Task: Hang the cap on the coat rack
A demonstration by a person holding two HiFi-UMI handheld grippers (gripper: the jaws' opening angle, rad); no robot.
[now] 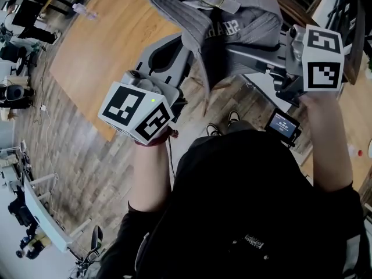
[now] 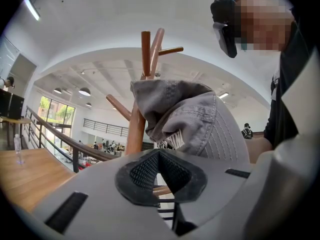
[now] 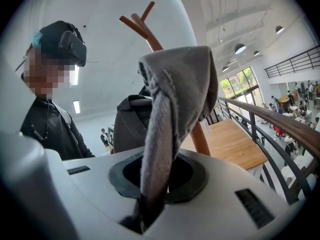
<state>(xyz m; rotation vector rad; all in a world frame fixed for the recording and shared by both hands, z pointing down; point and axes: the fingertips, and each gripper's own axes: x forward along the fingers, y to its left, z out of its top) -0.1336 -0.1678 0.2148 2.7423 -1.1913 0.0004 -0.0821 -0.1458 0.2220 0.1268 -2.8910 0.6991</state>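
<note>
A grey cap [image 1: 232, 22] hangs bunched above me, its brim pointing down. My right gripper [image 1: 235, 52] is shut on it: in the right gripper view a fold of the cap [image 3: 175, 94] runs down into the pinch of the gripper [image 3: 150, 189]. The wooden coat rack [image 3: 150, 34] rises right behind the cap, its pegs spreading at the top. My left gripper [image 1: 174, 54] reaches up beside the cap. In the left gripper view the left gripper [image 2: 159, 151] is shut with nothing between its jaws, and the cap [image 2: 185, 114] drapes against the rack's post [image 2: 145, 84] just past the tips.
A wooden table [image 1: 110, 45] stands below at the left, with a water bottle [image 2: 18, 149] on it. A railing [image 3: 270, 119] runs along the right. My own dark-clothed body [image 1: 250, 202] fills the lower head view, and a small screen device [image 1: 283, 125] sits under the right hand.
</note>
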